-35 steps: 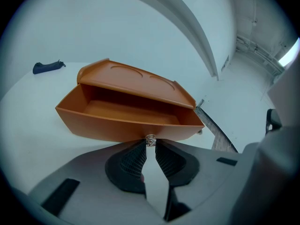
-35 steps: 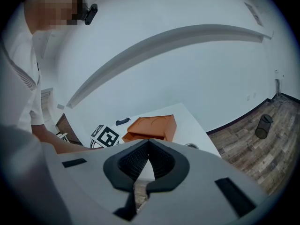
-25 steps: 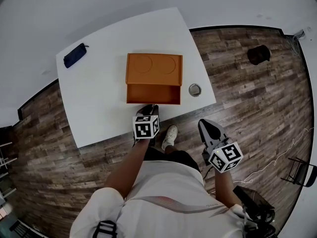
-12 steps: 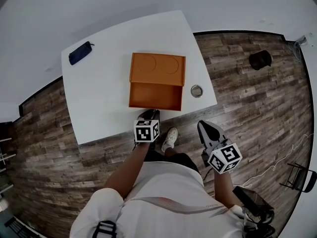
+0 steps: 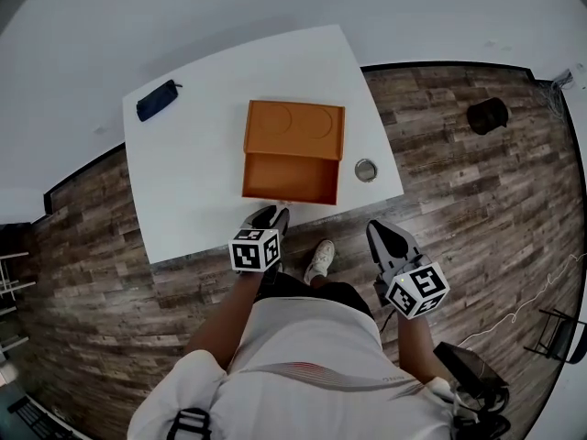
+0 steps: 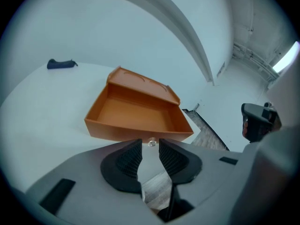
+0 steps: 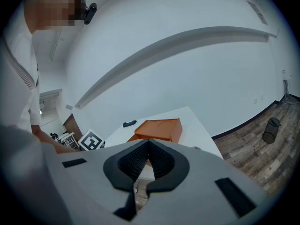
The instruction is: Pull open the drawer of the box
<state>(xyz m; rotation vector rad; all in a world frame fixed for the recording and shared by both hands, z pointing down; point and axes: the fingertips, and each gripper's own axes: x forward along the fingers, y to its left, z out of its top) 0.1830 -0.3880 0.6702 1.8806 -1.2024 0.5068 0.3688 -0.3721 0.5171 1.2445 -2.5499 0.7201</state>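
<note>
Looks basically done: the drawer (image 5: 289,177) of the orange box (image 5: 295,119) is out toward 6 o'clock, the left gripper (image 6: 150,149) has jaws that have just been opening, with the knob (image 6: 151,143) free at their tips, and the right gripper (image 7: 149,146) has its jaws together.

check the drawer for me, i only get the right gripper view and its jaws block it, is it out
observer: yes, the drawer is pulled well out of the box, toward the person.
operator: anything inside it
observer: no, its orange floor is bare.
operator: is the left gripper on the knob
observer: no, the left gripper has just been opening its jaws; the knob sits in the gap at their tips, and neither pad presses on it.
</note>
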